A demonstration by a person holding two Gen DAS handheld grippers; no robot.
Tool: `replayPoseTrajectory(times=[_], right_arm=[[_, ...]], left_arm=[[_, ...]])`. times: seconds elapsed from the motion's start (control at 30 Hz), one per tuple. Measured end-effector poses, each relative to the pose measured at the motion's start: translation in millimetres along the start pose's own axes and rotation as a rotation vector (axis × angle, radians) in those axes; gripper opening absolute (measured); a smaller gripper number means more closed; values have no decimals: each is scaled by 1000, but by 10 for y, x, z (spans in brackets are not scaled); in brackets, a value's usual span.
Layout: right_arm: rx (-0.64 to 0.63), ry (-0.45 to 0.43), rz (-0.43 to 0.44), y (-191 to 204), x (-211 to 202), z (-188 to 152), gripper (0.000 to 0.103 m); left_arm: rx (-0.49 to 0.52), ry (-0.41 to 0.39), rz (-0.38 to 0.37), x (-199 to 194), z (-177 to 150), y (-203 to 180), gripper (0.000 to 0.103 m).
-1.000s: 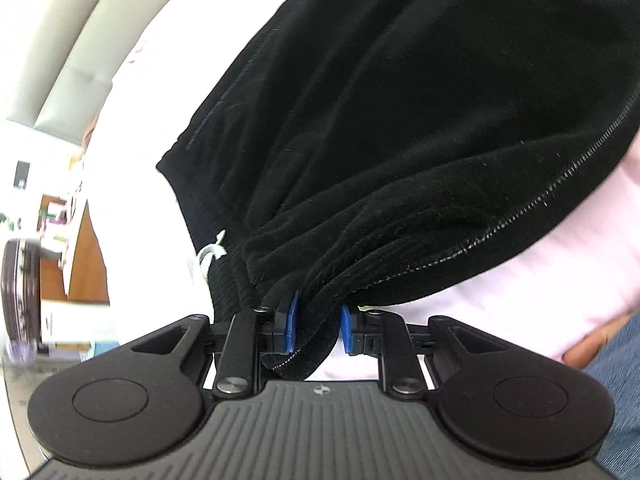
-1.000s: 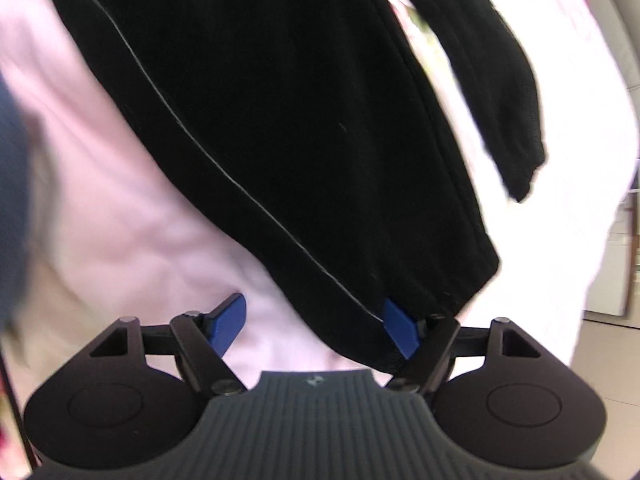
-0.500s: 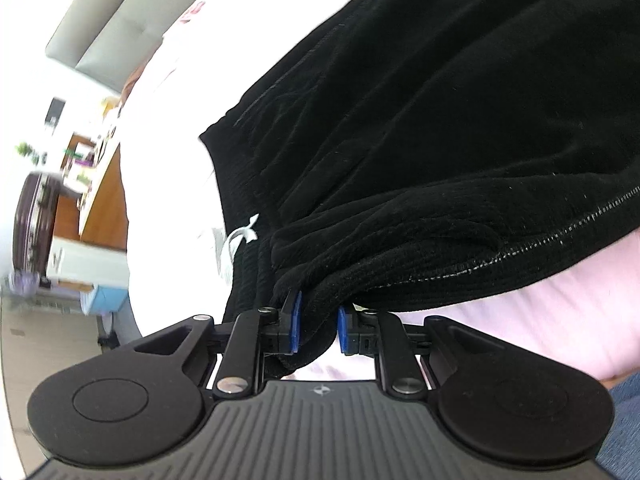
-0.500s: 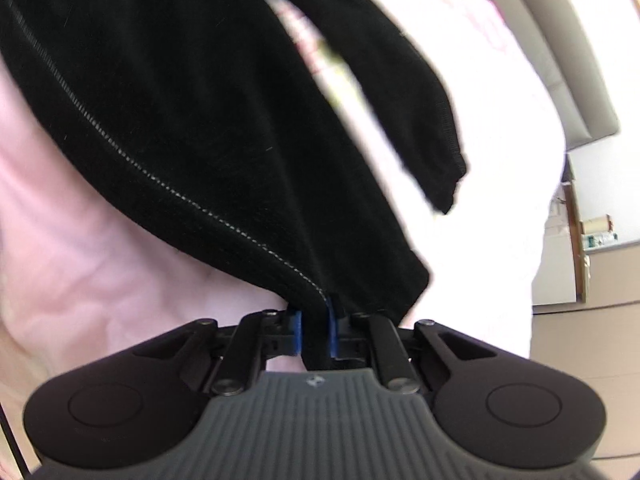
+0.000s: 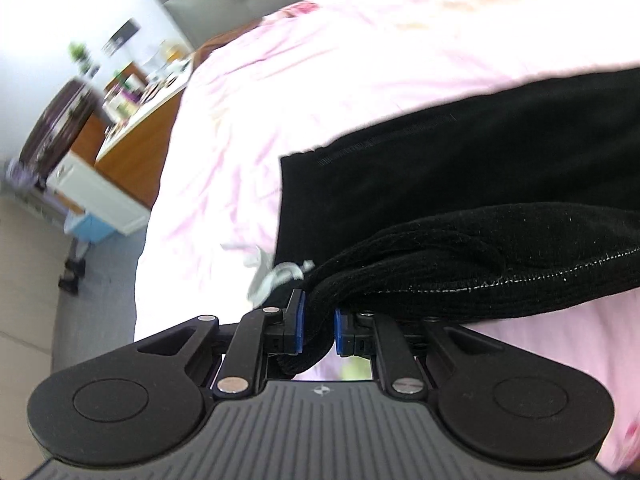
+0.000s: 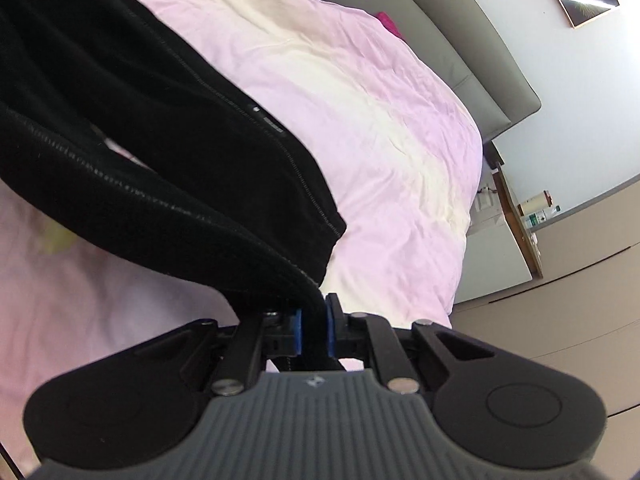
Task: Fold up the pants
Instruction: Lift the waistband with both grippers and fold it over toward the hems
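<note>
At the far left of the left wrist view stands a wooden cabinet (image 5: 132, 148) with small things on top, beside the bed (image 5: 360, 52) with its pink sheet. The black pants (image 5: 460, 184) lie partly on this sheet, to the right. A white drawstring (image 5: 276, 276) hangs at their waistband. The left tool (image 5: 318, 326) is clenched on a bunched part of the waistband; its jaws have just been closing further, with the cloth between the blue pads (image 5: 298, 322).

In the right wrist view the pants (image 6: 152, 132) come from the upper left down to the right tool (image 6: 313, 328), which is clamped tight on a seamed edge of a leg. Right of them are the sheet and a grey headboard (image 6: 460, 36).
</note>
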State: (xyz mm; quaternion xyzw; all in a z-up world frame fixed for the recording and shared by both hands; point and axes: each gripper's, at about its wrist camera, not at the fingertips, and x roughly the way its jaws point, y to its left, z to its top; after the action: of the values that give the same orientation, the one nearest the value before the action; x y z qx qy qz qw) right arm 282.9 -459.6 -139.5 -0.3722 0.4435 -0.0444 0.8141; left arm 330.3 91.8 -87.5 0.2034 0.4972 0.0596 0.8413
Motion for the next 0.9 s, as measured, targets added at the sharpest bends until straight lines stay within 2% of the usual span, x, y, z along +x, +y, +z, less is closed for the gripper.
replayPoseTrajectory(times=[0.2, 0.4, 0.57, 0.67, 0.77, 0.9], right_arm=[[10, 72, 13, -153, 483, 506, 4], [-7, 112, 25, -284, 1206, 1050, 4], [-26, 186, 84, -209, 1792, 1319, 5], [-37, 220, 109, -114, 2059, 1389, 5], [-30, 216, 115, -75, 2176, 1408, 5], [50, 171, 120, -255, 1907, 1377, 5]], left_arm=[[-82, 20, 38, 268, 678, 115, 16], [-57, 44, 81, 824, 1173, -13, 15], [-19, 113, 97, 1401, 1338, -190, 15], [-29, 138, 94, 1601, 1383, -235, 15], [-28, 93, 103, 1519, 1319, -237, 14], [-43, 23, 75, 1236, 1245, -169, 13]])
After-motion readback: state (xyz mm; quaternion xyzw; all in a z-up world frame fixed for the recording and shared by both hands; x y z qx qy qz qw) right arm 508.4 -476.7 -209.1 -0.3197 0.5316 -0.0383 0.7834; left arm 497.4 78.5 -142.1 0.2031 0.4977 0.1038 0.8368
